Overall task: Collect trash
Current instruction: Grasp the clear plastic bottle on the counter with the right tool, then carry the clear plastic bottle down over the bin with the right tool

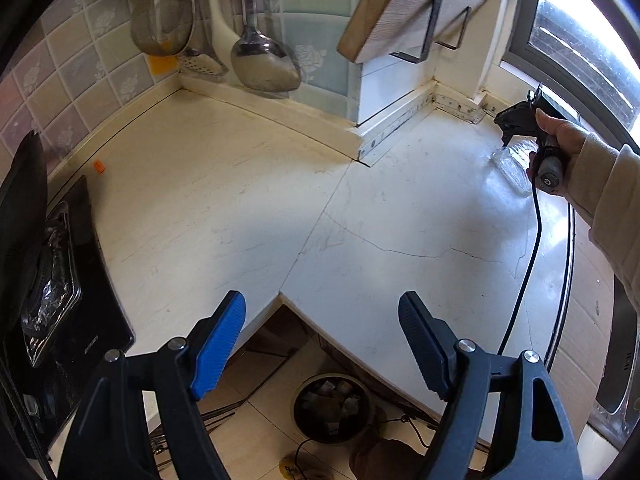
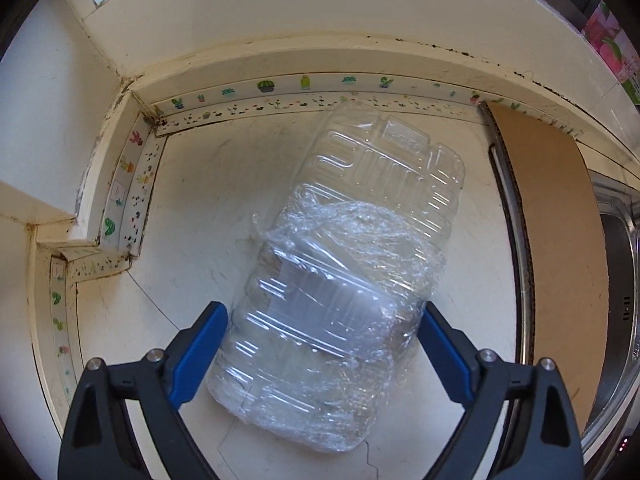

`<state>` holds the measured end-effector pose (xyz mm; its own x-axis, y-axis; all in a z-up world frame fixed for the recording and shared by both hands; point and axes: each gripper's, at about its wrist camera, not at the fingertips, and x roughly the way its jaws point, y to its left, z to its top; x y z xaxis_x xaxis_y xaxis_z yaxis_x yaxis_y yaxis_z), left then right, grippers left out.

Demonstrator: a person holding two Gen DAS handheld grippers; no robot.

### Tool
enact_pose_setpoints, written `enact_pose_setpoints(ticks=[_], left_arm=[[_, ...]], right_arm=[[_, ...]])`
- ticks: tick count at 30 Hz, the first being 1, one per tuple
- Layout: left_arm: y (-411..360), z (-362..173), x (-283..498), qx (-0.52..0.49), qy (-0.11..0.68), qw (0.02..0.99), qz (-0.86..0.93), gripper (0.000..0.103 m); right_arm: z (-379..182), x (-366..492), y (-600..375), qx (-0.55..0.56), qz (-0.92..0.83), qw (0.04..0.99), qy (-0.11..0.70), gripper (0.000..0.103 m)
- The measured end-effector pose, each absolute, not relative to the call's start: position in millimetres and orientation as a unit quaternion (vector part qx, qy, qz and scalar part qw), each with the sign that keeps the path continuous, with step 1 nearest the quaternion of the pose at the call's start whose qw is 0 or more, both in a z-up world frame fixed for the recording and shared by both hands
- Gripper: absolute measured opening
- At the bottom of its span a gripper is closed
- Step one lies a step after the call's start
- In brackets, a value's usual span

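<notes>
Countertop (image 1: pixel 224 184), pale and cracked, fills the left wrist view, and at its far left sits a black cooktop (image 1: pixel 80 320) with crinkled foil around the burner; a small orange scrap (image 1: pixel 99 166) lies on the counter just beyond the cooktop's corner. Above, a strainer (image 1: pixel 160 28) and a metal ladle (image 1: pixel 264 60) hang against the tiled wall, and a wooden cutting board (image 1: pixel 400 4) leans in a wire rack farther right. The left gripper (image 1: pixel 320 344) hangs over the counter's front edge with its jaws spread apart and nothing between them; below it, on the floor, stands a round bin (image 1: pixel 332 408) with scraps inside. At the right of this view a hand (image 1: pixel 560 136) in a light sleeve points the right gripper (image 2: pixel 320 344) down at a clear plastic container (image 2: pixel 340 280). From the right wrist view, that container, partly wrapped in cling film, lies flat on the counter near the back corner, beside a cardboard sheet (image 2: pixel 552 216) that edges a steel sink (image 2: pixel 616 280). The right gripper's jaws straddle the container's near end, one blue pad on each side; whether the pads already press on it I cannot tell.
</notes>
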<state>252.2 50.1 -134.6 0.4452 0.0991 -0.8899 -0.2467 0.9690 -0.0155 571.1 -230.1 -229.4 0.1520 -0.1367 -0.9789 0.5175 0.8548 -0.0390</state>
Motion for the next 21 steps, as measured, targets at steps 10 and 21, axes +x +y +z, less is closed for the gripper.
enact_pose_setpoints(ticks=[10,21], left_arm=[[47,-126,242,-0.074,0.503,0.858,0.073,0.077],[38,-119,215,-0.063,0.494,0.867,0.015,0.077]], right_arm=[[-206,498,-277,0.218,-0.151,0.765,0.587,0.087],[-131,372,-275,0.252,0.042,0.77,0.585,0.088]])
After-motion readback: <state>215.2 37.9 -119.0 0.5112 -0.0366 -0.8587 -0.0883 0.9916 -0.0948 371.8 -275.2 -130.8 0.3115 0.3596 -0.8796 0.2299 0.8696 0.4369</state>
